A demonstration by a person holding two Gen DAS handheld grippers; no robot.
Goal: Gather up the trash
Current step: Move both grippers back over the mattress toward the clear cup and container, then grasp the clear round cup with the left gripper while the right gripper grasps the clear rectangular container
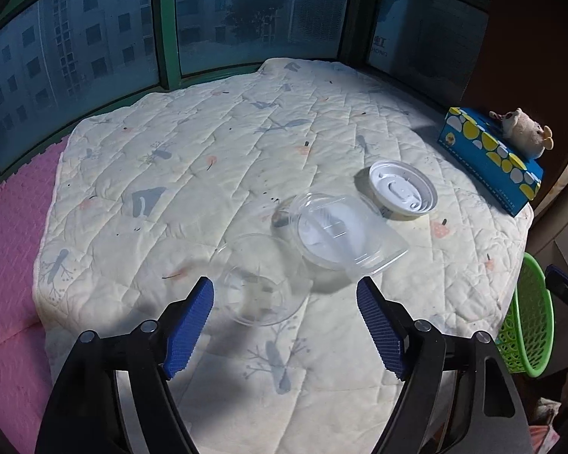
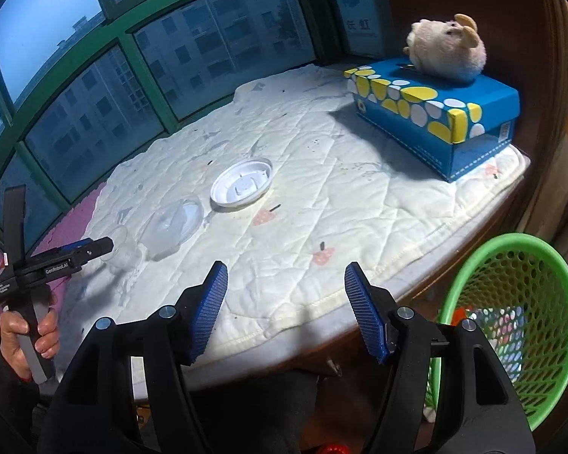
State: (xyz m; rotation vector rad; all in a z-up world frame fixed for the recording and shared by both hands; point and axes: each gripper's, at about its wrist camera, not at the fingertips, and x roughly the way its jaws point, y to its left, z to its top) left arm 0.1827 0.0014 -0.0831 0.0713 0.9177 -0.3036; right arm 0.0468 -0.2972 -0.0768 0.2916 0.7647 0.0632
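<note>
Left gripper (image 1: 286,295) wide apart at lower centre, clear cup (image 1: 259,280) lying between its tips, perhaps untouched, clear lidded container (image 1: 340,232) just beyond, white lid (image 1: 403,189) upper right, right gripper (image 2: 286,283) wide, empty, green basket (image 2: 511,321) lower right, quilt (image 2: 322,174).

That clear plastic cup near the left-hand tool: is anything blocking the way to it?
Nothing visible. The clear plastic cup lies on the quilt just ahead of the open left gripper; the clear lidded container sits beyond it, not between.
</note>
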